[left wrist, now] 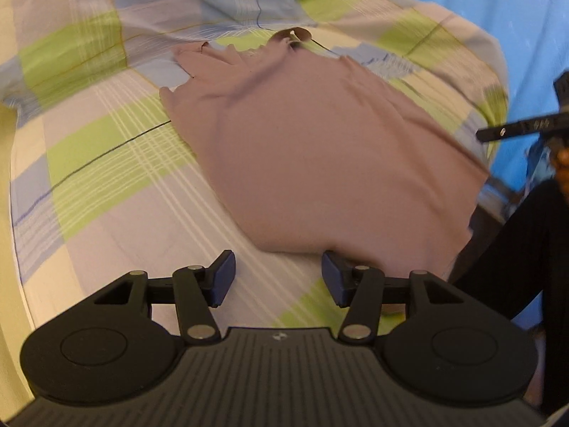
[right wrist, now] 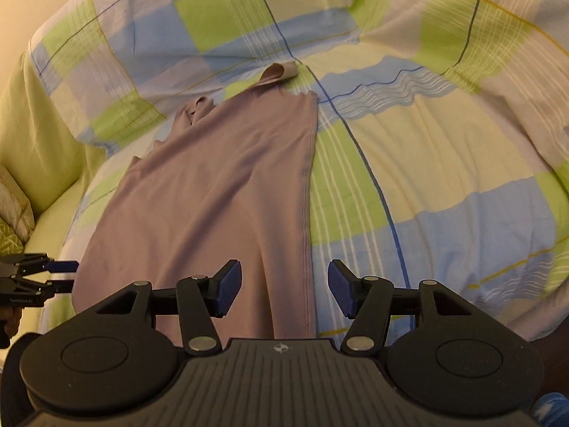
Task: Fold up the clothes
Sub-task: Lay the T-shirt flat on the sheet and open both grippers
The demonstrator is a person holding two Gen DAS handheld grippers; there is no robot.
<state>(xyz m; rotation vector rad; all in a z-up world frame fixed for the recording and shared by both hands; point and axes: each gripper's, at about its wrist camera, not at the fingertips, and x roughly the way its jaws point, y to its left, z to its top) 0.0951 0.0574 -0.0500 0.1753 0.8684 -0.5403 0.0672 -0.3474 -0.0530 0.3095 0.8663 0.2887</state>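
Observation:
A mauve garment (left wrist: 313, 142) lies spread flat on a checked bedspread (left wrist: 106, 163), its narrow strap end far from me. My left gripper (left wrist: 278, 279) is open just short of the garment's near hem, with nothing between its fingers. In the right wrist view the same garment (right wrist: 213, 192) runs lengthwise, its stitched right edge passing between the fingers of my open right gripper (right wrist: 284, 290), which hovers over the near end. The other gripper (right wrist: 39, 277) shows at the left edge there, level with the garment's near left corner. In the left wrist view, the right gripper's black arm (left wrist: 522, 126) pokes in at the right.
The green, blue and cream bedspread (right wrist: 444, 163) covers the whole bed. A bunched part of it rises at the back (right wrist: 249, 7). A pillow (right wrist: 14, 210) sits at the far left. A person's dark-clothed leg (left wrist: 515, 249) stands at the bed's right edge, before a blue wall (left wrist: 480, 7).

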